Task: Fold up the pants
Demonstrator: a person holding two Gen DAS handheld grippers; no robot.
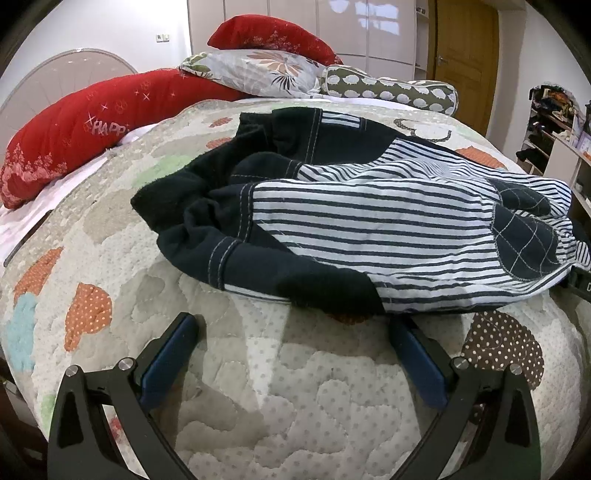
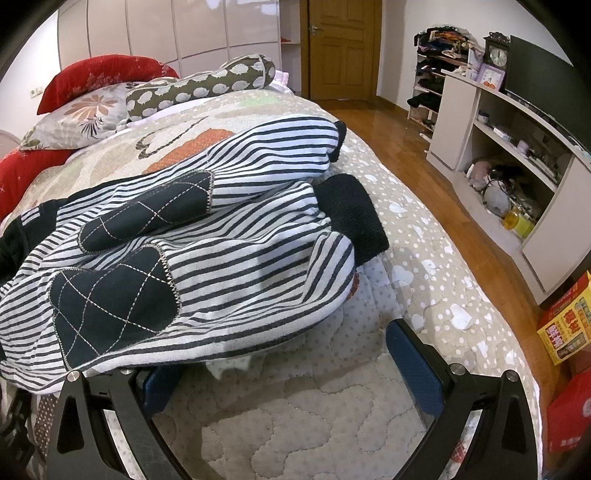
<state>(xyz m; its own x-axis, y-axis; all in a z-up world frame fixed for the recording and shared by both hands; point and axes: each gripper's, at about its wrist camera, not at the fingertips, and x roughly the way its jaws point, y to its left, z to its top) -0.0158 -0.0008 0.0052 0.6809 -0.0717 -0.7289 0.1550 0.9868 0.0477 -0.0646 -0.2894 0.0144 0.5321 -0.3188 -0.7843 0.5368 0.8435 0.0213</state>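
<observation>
Left gripper: nearest item in the left wrist view, low over the quilt; fingers blue-padded, spread wide apart, holding nothing. Tips lie just short of the near edge of the pants.

Right gripper: fingers spread wide, empty. The right finger shows in full above the quilt; the left one is partly hidden under the overhanging striped cloth, and whether it touches the cloth cannot be told.

Pants: one pair, crumpled in a loose heap on the bed, not folded. White with dark stripes, dark waistband and seat panels, two dark quilted knee patches. Waist end faces the left gripper; legs run toward the right gripper, one lying over the other, ending in dark ribbed cuffs near the bed's edge.

Quilt: pale, stitched, dotted, with orange, blue and brown patches; covers the bed under the pants.

Pillows, beyond the pants at the head of the bed: red bolster, floral pillow, second red pillow, olive patterned bolster.

Far background: wardrobe, wooden door, wood floor, open shelving unit with clutter, clock, yellow and red boxes on the floor.
</observation>
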